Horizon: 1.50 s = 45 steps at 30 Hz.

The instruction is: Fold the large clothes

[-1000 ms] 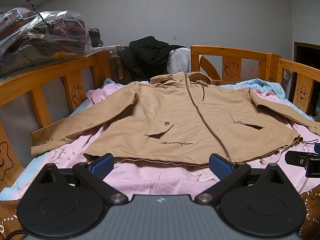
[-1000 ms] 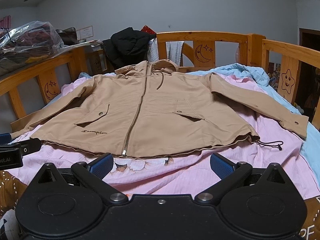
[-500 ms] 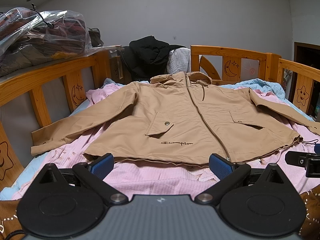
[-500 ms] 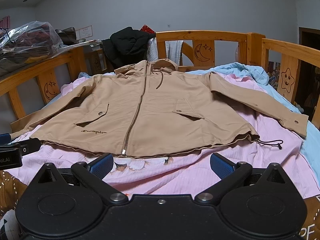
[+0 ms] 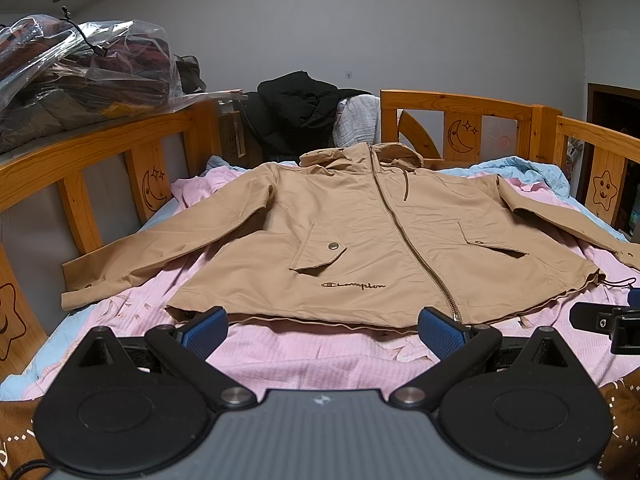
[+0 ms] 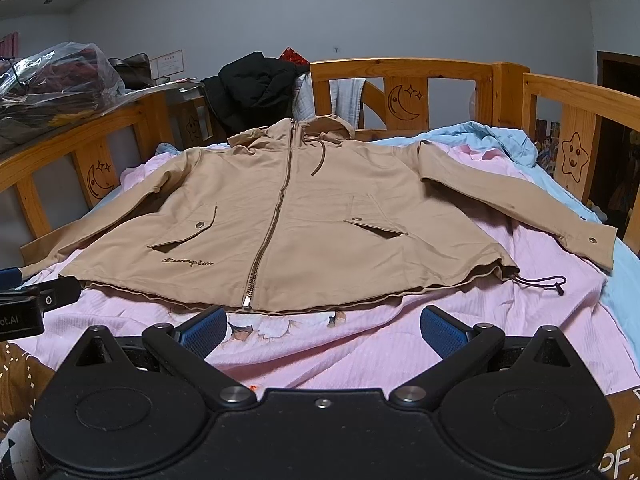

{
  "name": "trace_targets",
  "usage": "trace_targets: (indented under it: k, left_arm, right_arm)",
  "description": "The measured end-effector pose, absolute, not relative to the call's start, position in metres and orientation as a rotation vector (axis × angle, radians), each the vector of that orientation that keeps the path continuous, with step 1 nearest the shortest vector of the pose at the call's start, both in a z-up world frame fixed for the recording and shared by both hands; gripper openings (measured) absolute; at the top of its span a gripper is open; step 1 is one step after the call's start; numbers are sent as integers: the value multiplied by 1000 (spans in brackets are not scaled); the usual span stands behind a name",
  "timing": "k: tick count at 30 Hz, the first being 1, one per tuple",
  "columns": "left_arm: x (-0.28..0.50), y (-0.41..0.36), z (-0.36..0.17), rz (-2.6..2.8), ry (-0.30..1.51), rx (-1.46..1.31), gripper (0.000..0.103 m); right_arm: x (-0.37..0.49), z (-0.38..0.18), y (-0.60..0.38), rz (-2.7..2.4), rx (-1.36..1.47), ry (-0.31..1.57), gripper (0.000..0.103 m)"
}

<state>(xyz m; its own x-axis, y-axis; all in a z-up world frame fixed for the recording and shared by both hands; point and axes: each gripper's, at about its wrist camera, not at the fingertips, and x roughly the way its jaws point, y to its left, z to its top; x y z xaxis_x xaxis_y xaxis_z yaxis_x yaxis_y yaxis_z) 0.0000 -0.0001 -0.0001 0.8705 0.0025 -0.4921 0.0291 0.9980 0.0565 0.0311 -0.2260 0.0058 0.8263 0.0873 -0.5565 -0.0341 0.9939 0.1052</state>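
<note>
Still no change since a second ago — jacket point(image 5: 376, 248) flat (zipped, sleeves spread), both grippers point(image 5: 322, 330) point(image 6: 322, 330) agape, empty, short of hem — folding unstarted.

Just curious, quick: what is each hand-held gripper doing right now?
Left hand-held gripper: open, holding nothing, short of the tan jacket.
Right hand-held gripper: open, holding nothing.

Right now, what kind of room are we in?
Most likely a bedroom, perhaps a child's: the tan jacket lies spread on a bed with pink bedding, ringed by a wooden bed rail carved with moons and stars. Bagged clothes sit beside it.
</note>
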Motion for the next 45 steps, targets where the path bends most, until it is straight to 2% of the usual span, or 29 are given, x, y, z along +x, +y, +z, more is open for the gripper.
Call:
trace_targets:
  k: [13, 20, 25, 36, 45]
  left_arm:
    - [0, 3, -1, -15, 523, 57, 103]
    - [22, 8, -19, -31, 691, -11, 103]
    - [34, 16, -16, -28, 741, -74, 103]
    - [78, 4, 46, -72, 689, 9, 103]
    - [122, -25, 103, -150, 740, 236, 103]
  right_arm:
    - [32, 9, -226, 66, 93, 597, 103]
    - [32, 0, -226, 63, 88, 611, 103]
    - [38, 9, -227, -4, 63, 621, 103]
    - [47, 21, -227, -27, 41, 611, 103]
    - [67, 34, -239, -90, 42, 655, 103]
